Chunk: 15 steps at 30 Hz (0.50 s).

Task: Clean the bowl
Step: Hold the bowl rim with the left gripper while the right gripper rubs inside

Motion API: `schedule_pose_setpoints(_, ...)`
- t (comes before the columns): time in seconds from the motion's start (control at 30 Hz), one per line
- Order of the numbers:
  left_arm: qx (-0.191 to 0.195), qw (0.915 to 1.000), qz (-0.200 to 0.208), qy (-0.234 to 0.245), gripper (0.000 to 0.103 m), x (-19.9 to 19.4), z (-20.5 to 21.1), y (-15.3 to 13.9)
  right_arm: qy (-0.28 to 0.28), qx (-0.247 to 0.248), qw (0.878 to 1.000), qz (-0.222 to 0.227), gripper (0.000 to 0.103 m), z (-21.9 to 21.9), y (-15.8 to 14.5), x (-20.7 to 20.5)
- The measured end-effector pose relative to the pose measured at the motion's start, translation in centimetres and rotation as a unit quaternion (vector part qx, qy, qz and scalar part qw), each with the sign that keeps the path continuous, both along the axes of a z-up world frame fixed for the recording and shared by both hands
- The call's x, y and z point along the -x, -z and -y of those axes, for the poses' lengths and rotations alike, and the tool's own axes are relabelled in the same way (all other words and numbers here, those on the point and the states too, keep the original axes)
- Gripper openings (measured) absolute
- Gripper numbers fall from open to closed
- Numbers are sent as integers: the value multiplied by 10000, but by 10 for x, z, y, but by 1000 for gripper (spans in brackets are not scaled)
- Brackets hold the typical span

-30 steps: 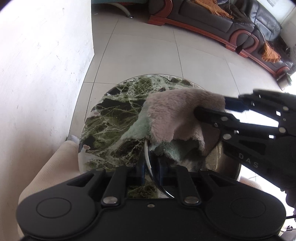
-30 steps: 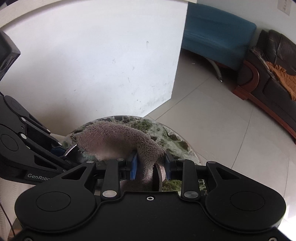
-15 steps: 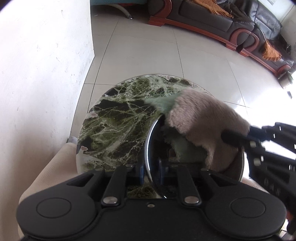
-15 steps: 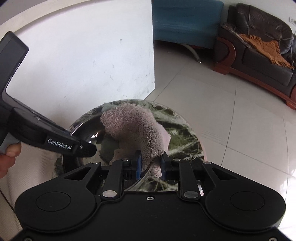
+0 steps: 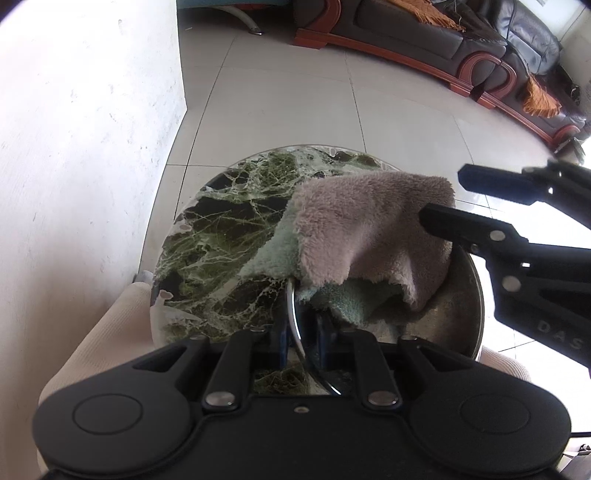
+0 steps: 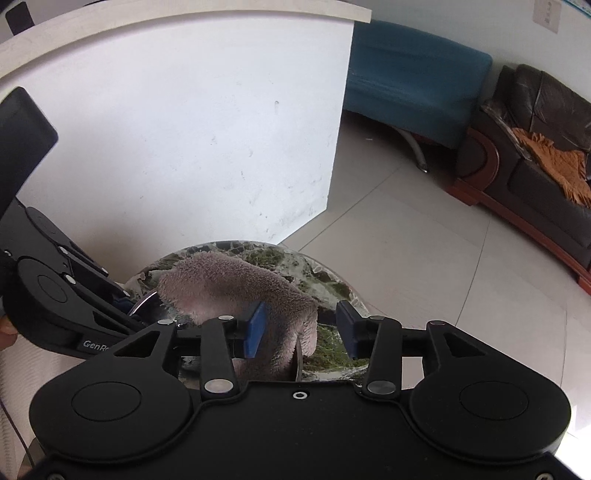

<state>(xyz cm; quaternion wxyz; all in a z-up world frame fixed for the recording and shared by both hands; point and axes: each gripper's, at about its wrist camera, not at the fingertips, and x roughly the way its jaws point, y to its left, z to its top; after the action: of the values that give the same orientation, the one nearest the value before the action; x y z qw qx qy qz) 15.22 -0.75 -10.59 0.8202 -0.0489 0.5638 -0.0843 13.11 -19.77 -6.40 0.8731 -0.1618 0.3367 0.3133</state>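
A steel bowl (image 5: 458, 314) rests on a round green marble table (image 5: 221, 229). My left gripper (image 5: 301, 339) is shut on the bowl's near rim, one blue pad on each side of the metal edge. A fluffy cloth (image 5: 369, 229), pink-grey on one face and pale green on the other, lies draped over the bowl's far left rim. My right gripper (image 6: 301, 325) is opening over the bowl's right side. The cloth (image 6: 229, 284) still hangs between its jaws, brushing the left pad, while the right pad stands clear. In the left wrist view the right gripper (image 5: 441, 197) enters from the right.
A white wall (image 5: 85, 147) stands close on the table's left. Tiled floor (image 5: 295, 99) lies beyond, with a dark leather sofa (image 5: 424, 33) and a blue seat (image 6: 413, 74) further back. A cream cushioned edge (image 5: 107, 343) lies under the table's near side. A person's hand (image 6: 5, 332) holds the left gripper.
The right gripper's jaws have parted and no longer pinch the cloth. The cloth has swept from the bowl's right side back over its far left rim. The left gripper kept its hold.
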Motion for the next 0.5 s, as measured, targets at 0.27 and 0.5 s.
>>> schedule_pose_setpoints(0.27,47,9999,-56,-70,18,-2,-1,2,-1330,457,9901,23,44,-35,1,-26)
schedule_pose_setpoints(0.5,98,9991,-67,-399,17,-5,-4,3,-1156,628,9904,-435,20,-33,10,-34)
